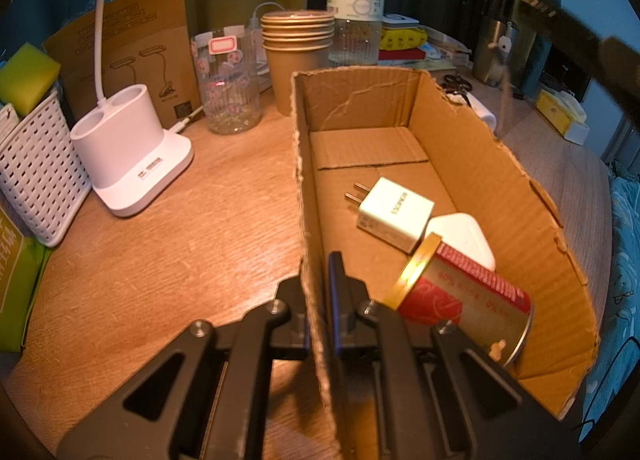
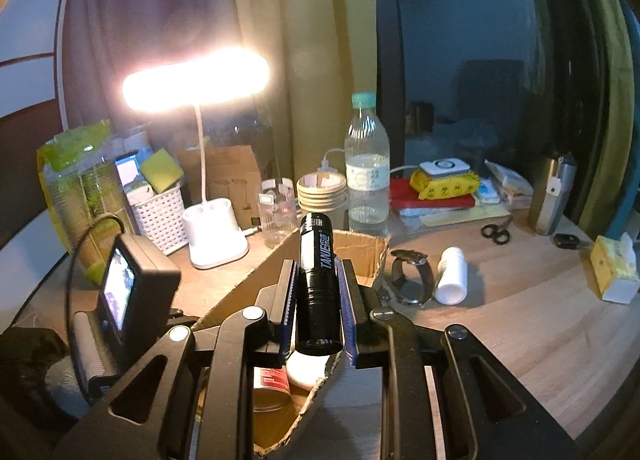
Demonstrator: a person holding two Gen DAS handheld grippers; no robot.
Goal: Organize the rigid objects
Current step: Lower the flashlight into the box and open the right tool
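Cluttered wooden desk [image 1: 168,244] under a warm desk lamp [image 2: 196,80], curtains behind, lots of stuff piled along the back. The cardboard box [image 1: 472,164] is sat in the middle, and its near-left wall is pinched flat between the closed fingers of the left gripper [image 1: 320,300], so the box is basically being pinned in place. Inside, a white charger [image 1: 394,214], a second white adapter [image 1: 464,240] and a red tin [image 1: 468,300] lying on its side can already be seen.

The black flashlight [image 2: 318,284] is clamped by the right gripper [image 2: 318,300], held above the box's near end. Its long axis is lined up along the fingers, pointing away toward the bottle [image 2: 367,172]. So the drop spot is probably straight below and slightly ahead. A watch [image 2: 412,280] and a white bottle [image 2: 452,276] are left out on the desk, just right of the box.
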